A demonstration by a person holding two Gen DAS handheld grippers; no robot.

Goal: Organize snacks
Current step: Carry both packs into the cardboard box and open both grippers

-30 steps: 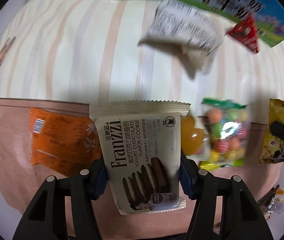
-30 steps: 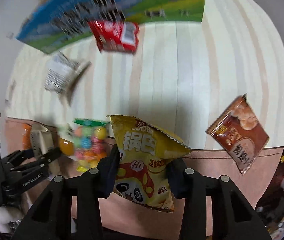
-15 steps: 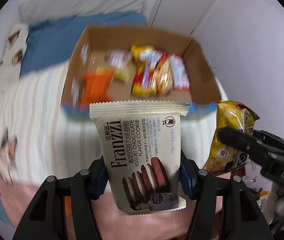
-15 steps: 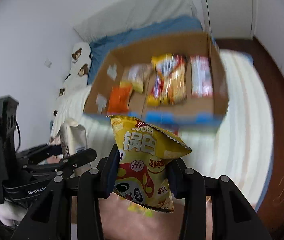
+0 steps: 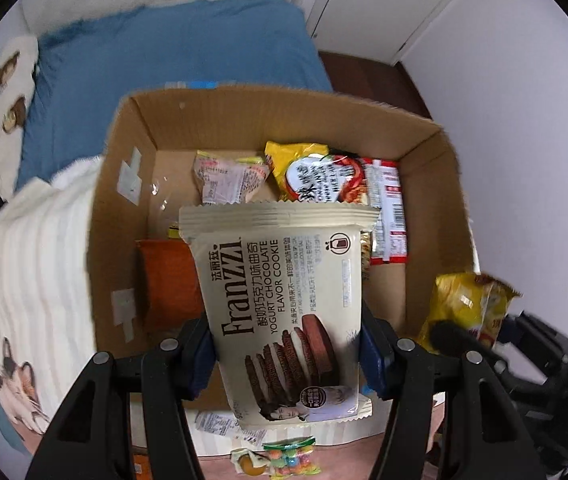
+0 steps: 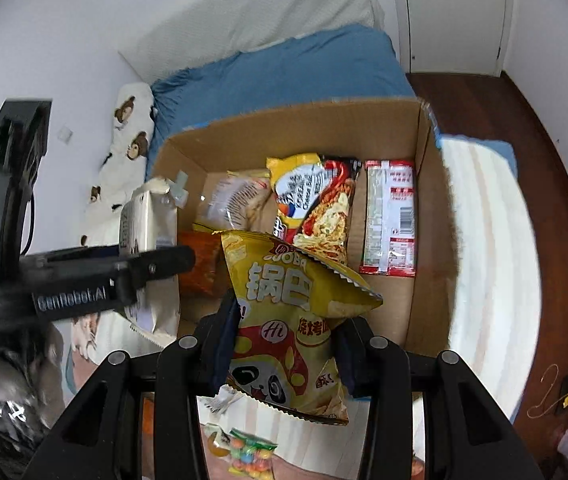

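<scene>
Two snack packs are in transit, one per hand. The cream cookie pack [image 5: 288,312] stands upright between the blue pads of your left tongs [image 5: 286,354], which are clenched on its lower half; the yellow crisp bag [image 6: 288,320] is pinched the same way in your right tongs [image 6: 286,354]. Both hang over the near edge of the cardboard box [image 5: 124,208], whose open top lies directly ahead of each pair of tongs.

Beyond the cookie pack, the box floor already carries an orange pouch [image 5: 170,280], a clear-wrapped pack [image 5: 228,178], a noodle packet [image 6: 320,208] and a red-and-white sachet [image 6: 390,216]. Bare cardboard shows ahead and to the right of the left tongs, below the sachet.

Carry each pack fully past the near wall before letting go, or it may catch on the rim and tip back onto the striped bed cover [image 6: 484,240]. Lower, then release; dropping from height would likely scatter the rows. Keep the two pairs of tongs apart, since they sit close side by side. A bag of coloured sweets [image 6: 250,456] lies behind the tongs, outside the box, not yet sorted.
</scene>
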